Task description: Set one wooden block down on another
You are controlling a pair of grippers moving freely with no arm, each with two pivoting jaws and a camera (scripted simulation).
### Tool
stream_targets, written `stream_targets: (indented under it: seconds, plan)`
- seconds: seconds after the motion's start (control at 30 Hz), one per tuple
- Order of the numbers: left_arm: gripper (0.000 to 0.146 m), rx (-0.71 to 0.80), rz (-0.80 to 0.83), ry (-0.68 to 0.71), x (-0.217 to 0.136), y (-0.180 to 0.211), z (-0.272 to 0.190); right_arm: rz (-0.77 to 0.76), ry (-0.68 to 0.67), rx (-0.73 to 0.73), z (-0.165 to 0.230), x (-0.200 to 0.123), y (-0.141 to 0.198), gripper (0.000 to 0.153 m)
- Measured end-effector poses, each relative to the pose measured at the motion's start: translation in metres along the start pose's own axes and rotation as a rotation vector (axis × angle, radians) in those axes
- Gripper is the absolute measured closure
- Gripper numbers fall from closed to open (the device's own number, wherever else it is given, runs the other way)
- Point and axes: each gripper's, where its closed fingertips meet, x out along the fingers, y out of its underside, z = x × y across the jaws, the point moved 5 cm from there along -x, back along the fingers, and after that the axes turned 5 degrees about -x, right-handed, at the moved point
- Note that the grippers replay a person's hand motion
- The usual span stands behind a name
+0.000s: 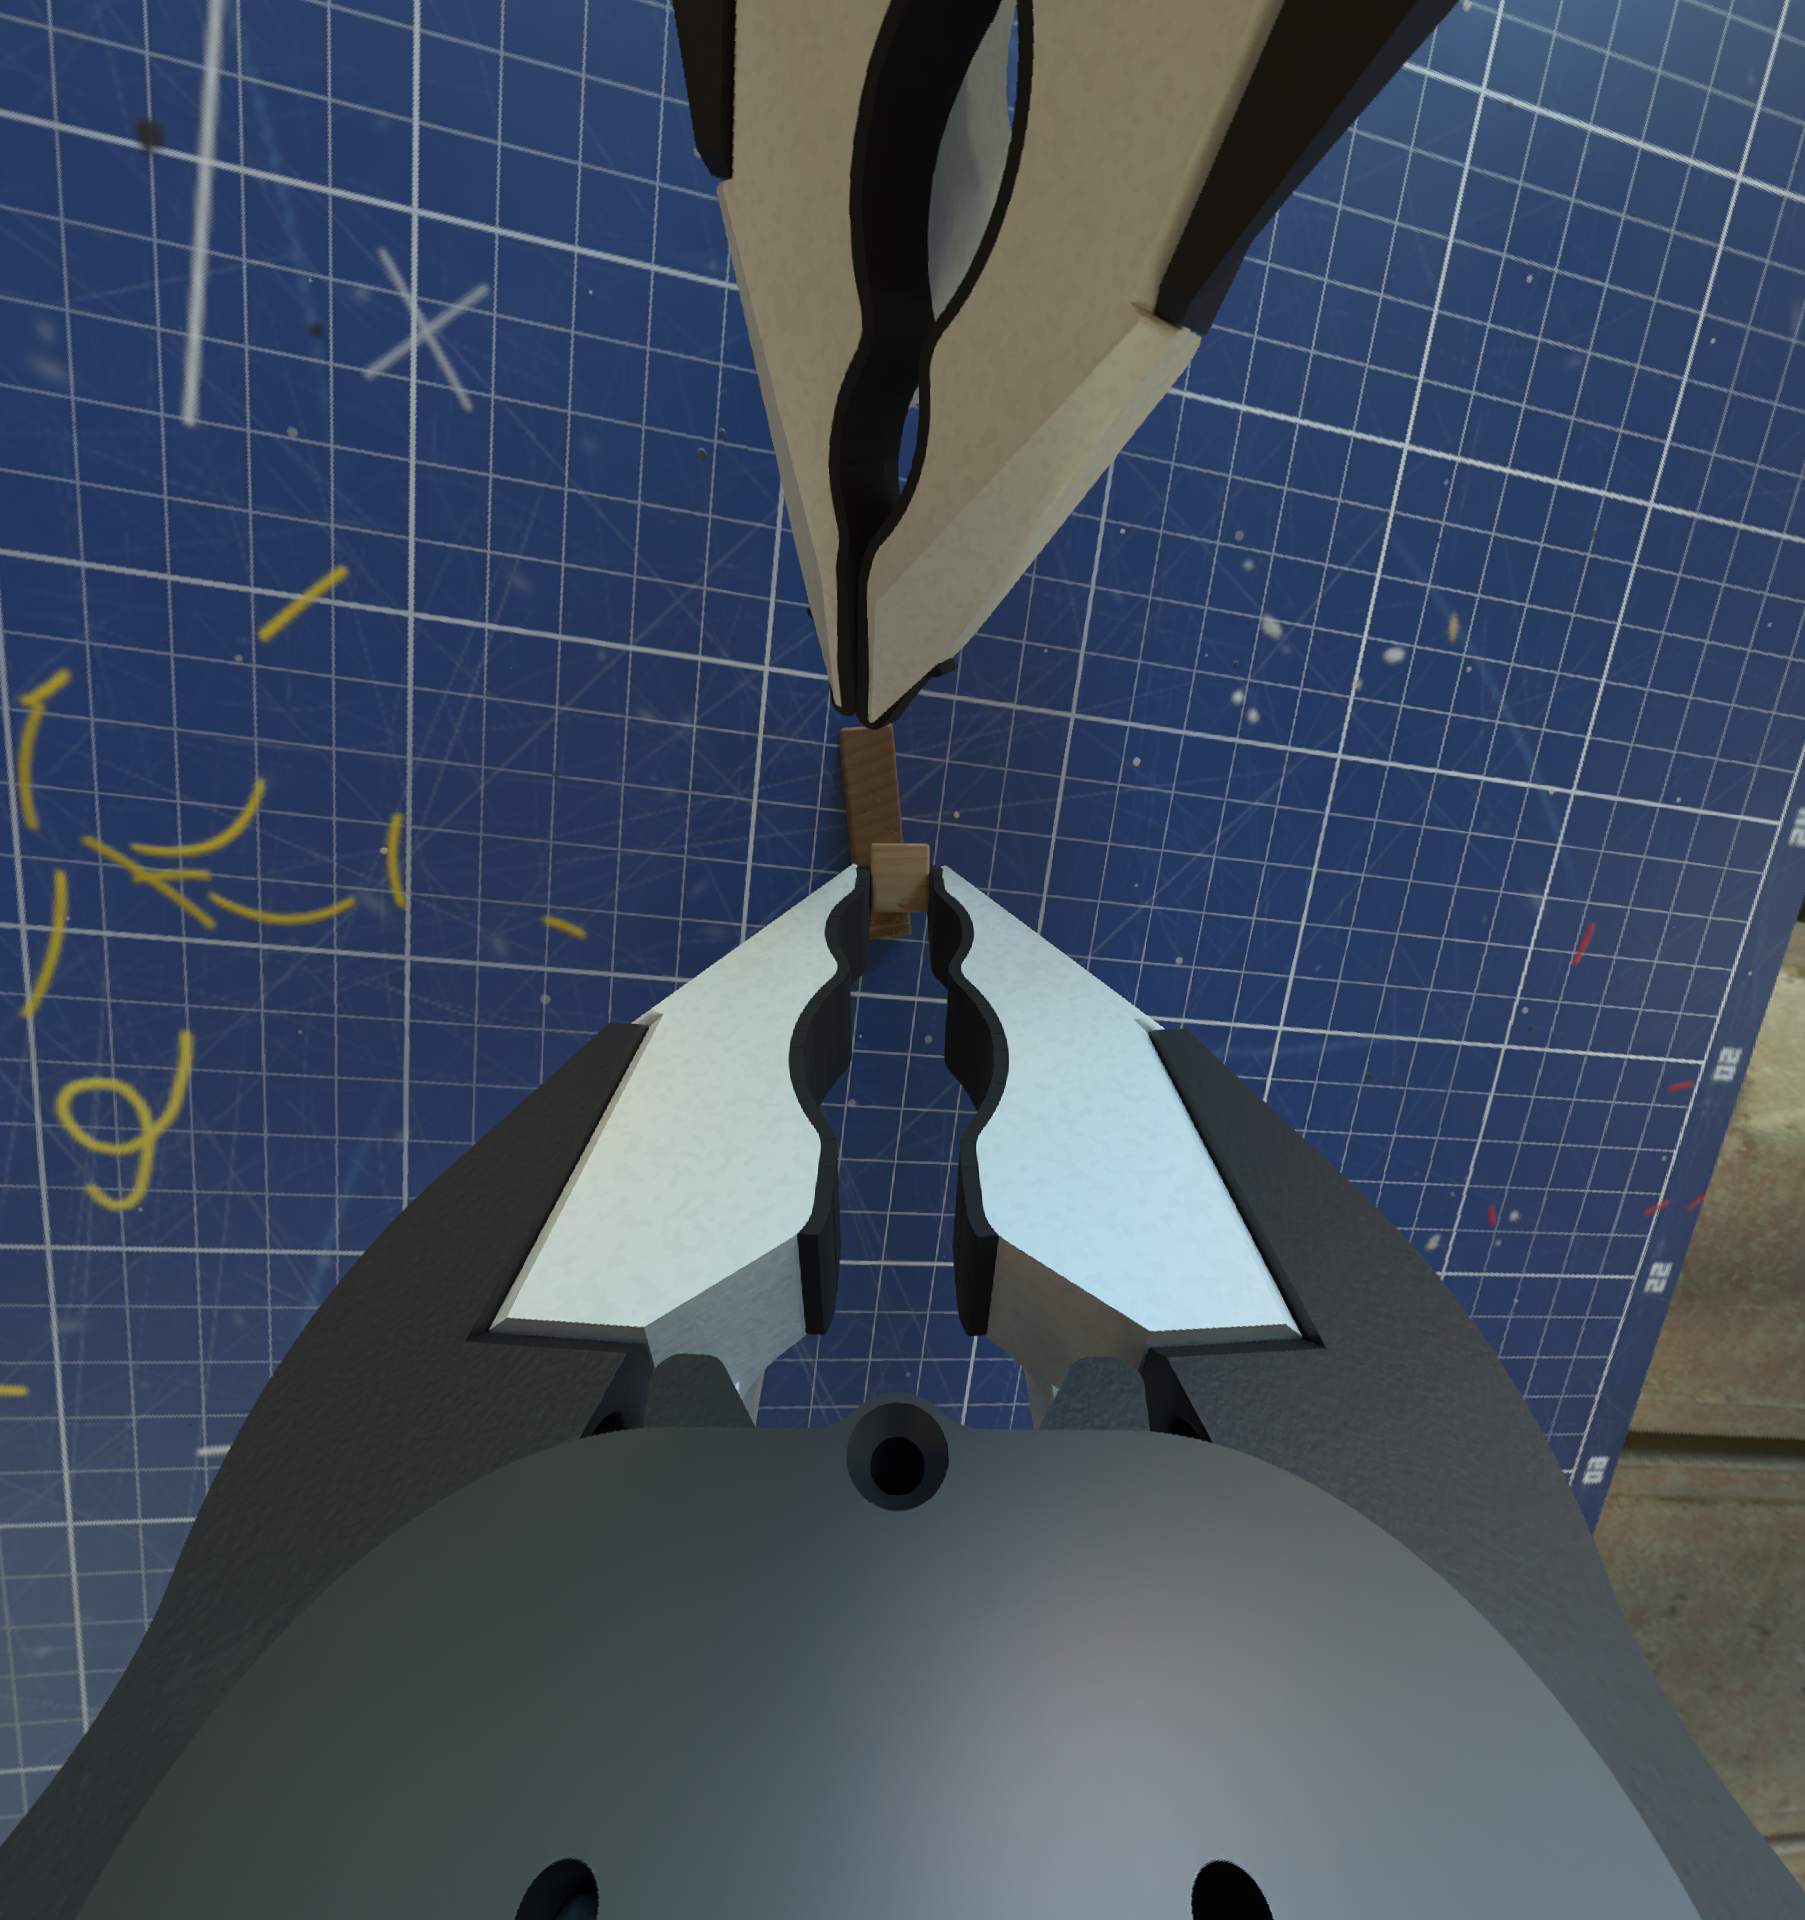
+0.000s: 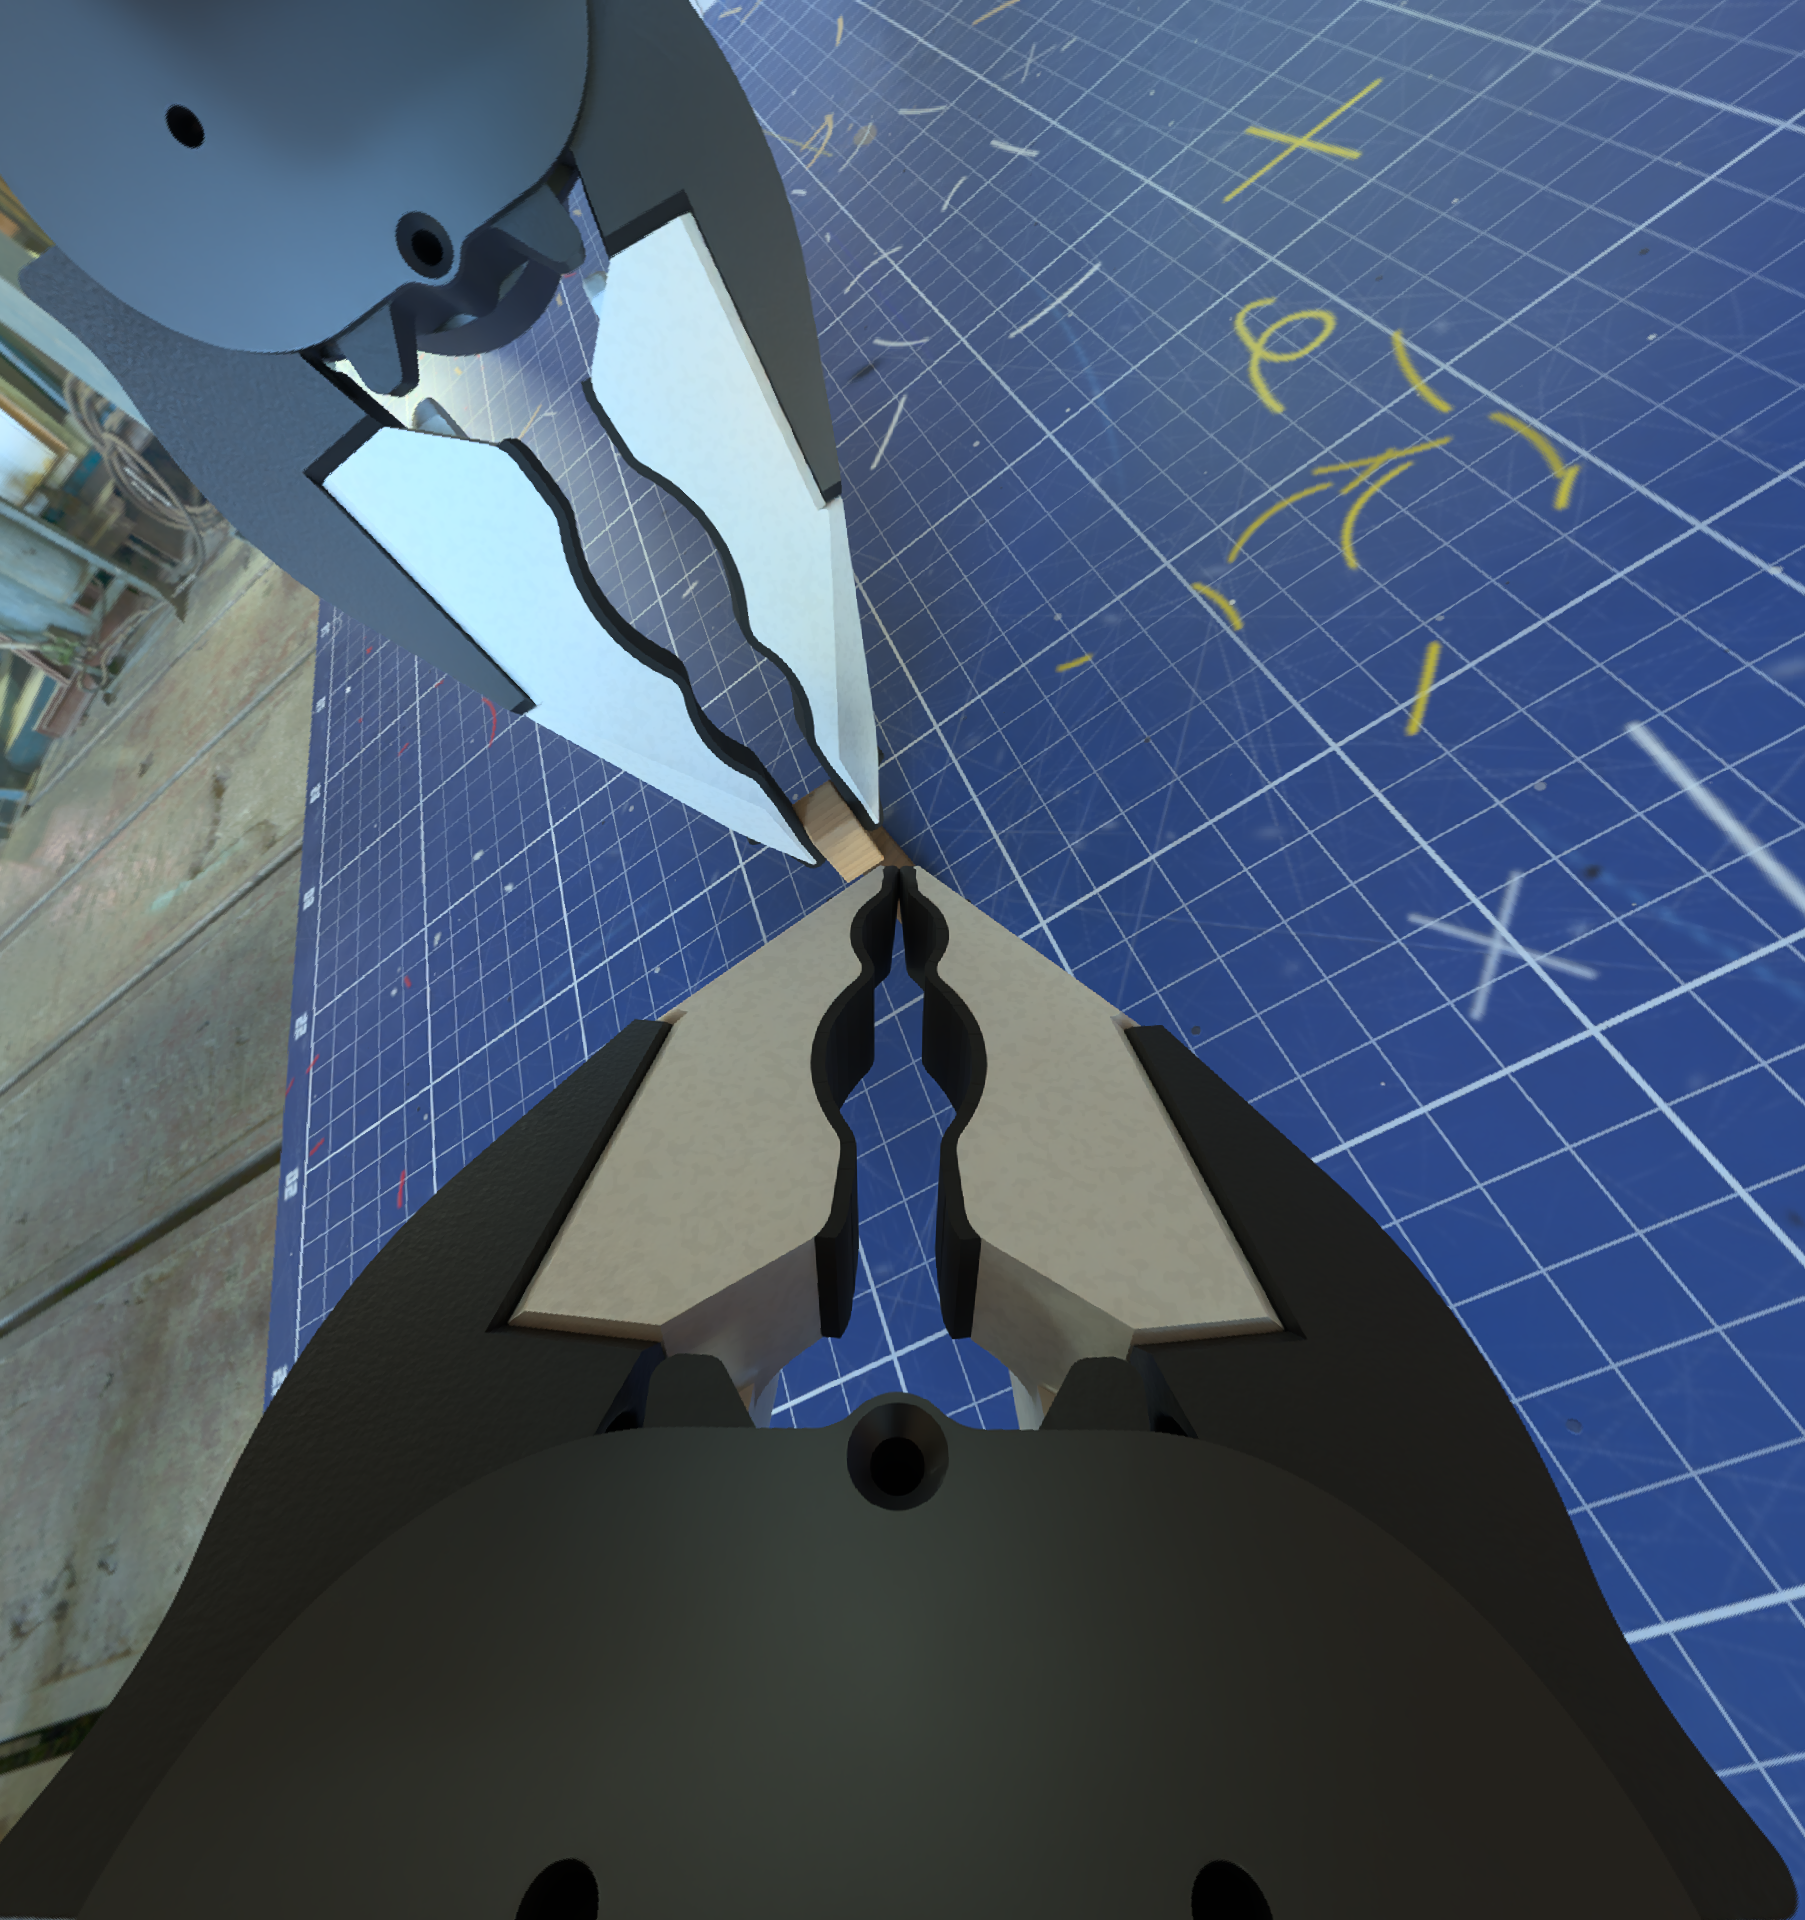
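My left gripper (image 1: 898, 881), with white fingers, is shut on a light wooden block (image 1: 900, 868) just above the blue mat (image 1: 462, 1039). A darker brown block (image 1: 867, 790) lies right beyond it, its near end overlapped by the light block. I cannot tell if the two touch. My right gripper (image 2: 898, 883), with tan fingers, is shut and empty, its tips at the darker block's (image 2: 890, 847) end. In the left wrist view the right gripper (image 1: 867, 712) comes in from the top. In the right wrist view the left gripper (image 2: 844, 836) holds the light block (image 2: 838, 829).
The blue grid mat carries yellow scribbles (image 1: 150, 862) and white marks (image 1: 425, 332). Its right edge runs along a worn brown surface (image 1: 1729, 1351). In the right wrist view that worn surface (image 2: 98, 1143) lies left of the mat's edge.
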Motion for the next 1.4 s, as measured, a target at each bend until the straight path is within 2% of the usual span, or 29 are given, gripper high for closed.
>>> stream_targets:
  seconds: [0.27,0.37,0.63,0.7,0.9,1.03,1.13,1.27,1.33,1.4]
  plan:
    - [0.136,-0.031,-0.036,-0.002,0.002,-0.003,-0.001,-0.018,0.064,-0.063,0.004,-0.004,0.001,0.153]
    - [0.136,-0.046,-0.059,-0.005,0.003,-0.003,-0.002,-0.016,0.071,-0.075,0.004,-0.005,0.002,0.143]
    - [0.136,-0.086,-0.162,-0.060,0.004,0.001,-0.003,-0.020,0.128,-0.091,0.002,-0.012,0.006,0.140]
    - [0.126,-0.100,-0.192,-0.067,0.002,0.004,-0.002,-0.022,0.153,-0.094,0.003,-0.015,0.008,0.135]
    - [0.118,-0.086,-0.291,-0.056,-0.015,0.009,-0.005,-0.030,0.217,-0.127,0.023,-0.024,0.010,0.134]
    - [0.113,0.058,-0.319,-0.101,-0.038,0.002,-0.001,0.012,0.200,-0.052,0.044,-0.010,0.016,0.122]
    - [0.112,0.209,-0.260,-0.143,-0.044,-0.005,0.008,0.042,0.274,-0.020,0.046,0.004,0.022,0.113]
    - [0.109,0.366,-0.134,-0.167,-0.034,-0.011,0.019,0.068,0.381,-0.022,0.042,0.015,0.023,0.106]
    - [0.108,0.410,-0.098,-0.141,-0.026,-0.013,0.021,0.079,0.408,-0.041,0.039,0.017,0.022,0.106]
    - [0.108,0.427,-0.060,-0.119,-0.018,-0.013,0.024,0.095,0.444,-0.077,0.036,0.017,0.022,0.115]
